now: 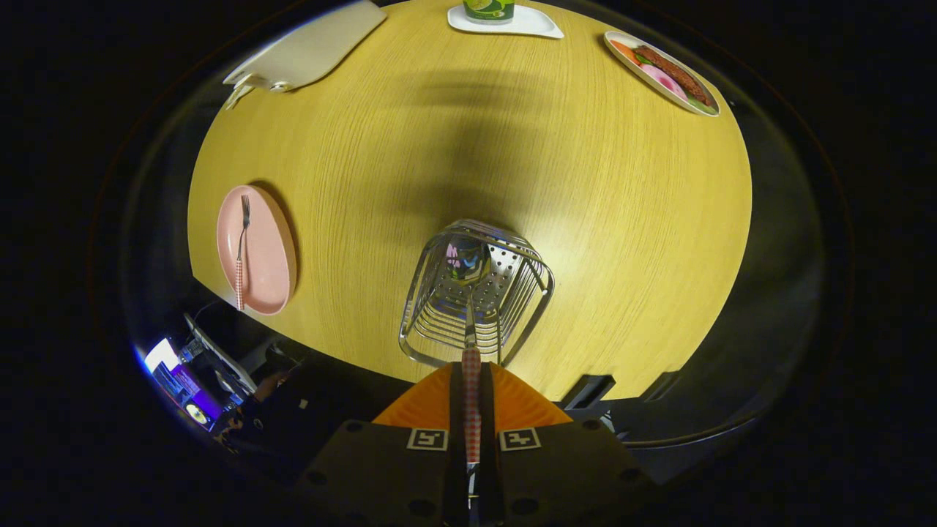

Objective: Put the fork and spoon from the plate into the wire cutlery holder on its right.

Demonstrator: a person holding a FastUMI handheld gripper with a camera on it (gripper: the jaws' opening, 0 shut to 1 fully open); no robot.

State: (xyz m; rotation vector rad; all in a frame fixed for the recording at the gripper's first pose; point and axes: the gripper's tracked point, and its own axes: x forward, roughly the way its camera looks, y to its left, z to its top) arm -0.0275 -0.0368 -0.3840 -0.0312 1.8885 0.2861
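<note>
Checked red-and-white is the handle I have pinched between my two fingers: the gripper [471, 410] is closed tight on the spoon [471, 366], both fingers pressing on its handle, with no gap to either side of it. Its metal stem runs forward from the fingertips and down into the wire cutlery holder [476, 293], which stands just ahead of the fingers on the wooden table [585, 219]; I cannot make out the bowl among the wires and the perforated plate inside.

Well off to the left of the holder sits the pink plate [267, 256], close to the table's near edge. On it lies the fork [241, 252], tines pointing away from me, its checked handle reaching over the plate's near rim.

Far across the table I see a white board [307, 47], a white tray [538, 22] carrying a green cup [489, 9], and a plate of food [662, 73].
</note>
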